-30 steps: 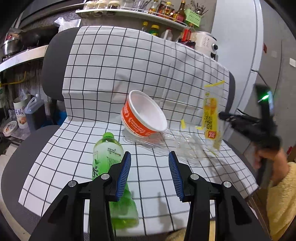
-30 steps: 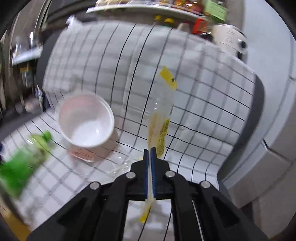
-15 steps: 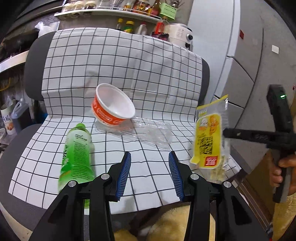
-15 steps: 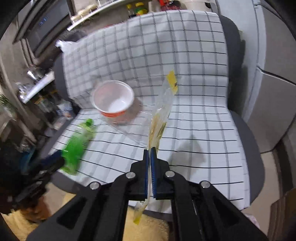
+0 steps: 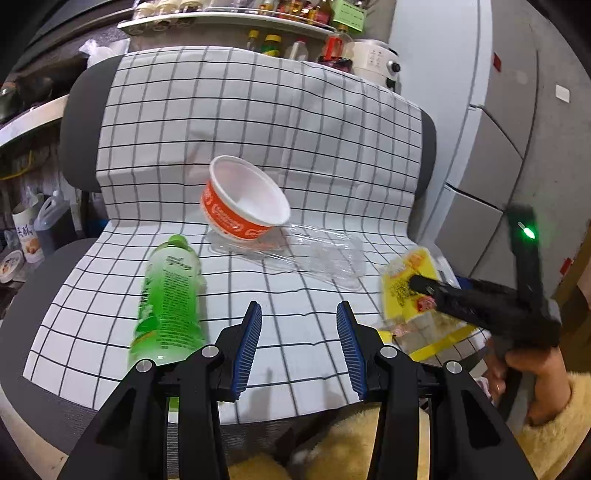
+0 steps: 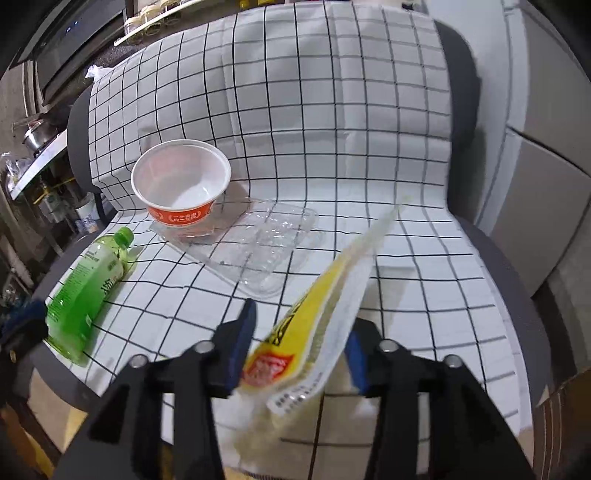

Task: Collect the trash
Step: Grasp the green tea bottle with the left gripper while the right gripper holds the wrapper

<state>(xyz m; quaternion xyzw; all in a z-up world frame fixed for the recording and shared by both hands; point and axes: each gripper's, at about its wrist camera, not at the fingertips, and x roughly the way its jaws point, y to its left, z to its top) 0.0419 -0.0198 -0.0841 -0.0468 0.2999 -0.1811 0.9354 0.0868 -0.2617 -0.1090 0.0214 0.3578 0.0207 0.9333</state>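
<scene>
A yellow snack wrapper [image 6: 314, 328] slips loose between the opening jaws of my right gripper [image 6: 299, 343], blurred, with the pads off it. The left wrist view shows the same wrapper [image 5: 402, 280] low at the seat's right edge under the right gripper [image 5: 424, 284]. My left gripper [image 5: 299, 332] stands open over the front of the seat, nothing between its blue pads. On the checked cloth lie a green bottle [image 5: 168, 295], an orange and white bowl [image 5: 243, 203] tilted on its side, and a clear plastic tray [image 5: 317, 254].
The checked cloth [image 5: 258, 122] covers a grey chair's seat and back. A shelf with bottles and jars [image 5: 280, 22] runs behind it. Grey cabinets [image 5: 491, 155] stand to the right. A hand in a yellow fuzzy sleeve [image 5: 546, 424] holds the right gripper. A cardboard edge [image 6: 565, 417] shows at lower right.
My right gripper has come down to the seat's right edge and its jaws have parted; the yellow wrapper, held upright before, now tilts and drops free. The left gripper hardly moved.
</scene>
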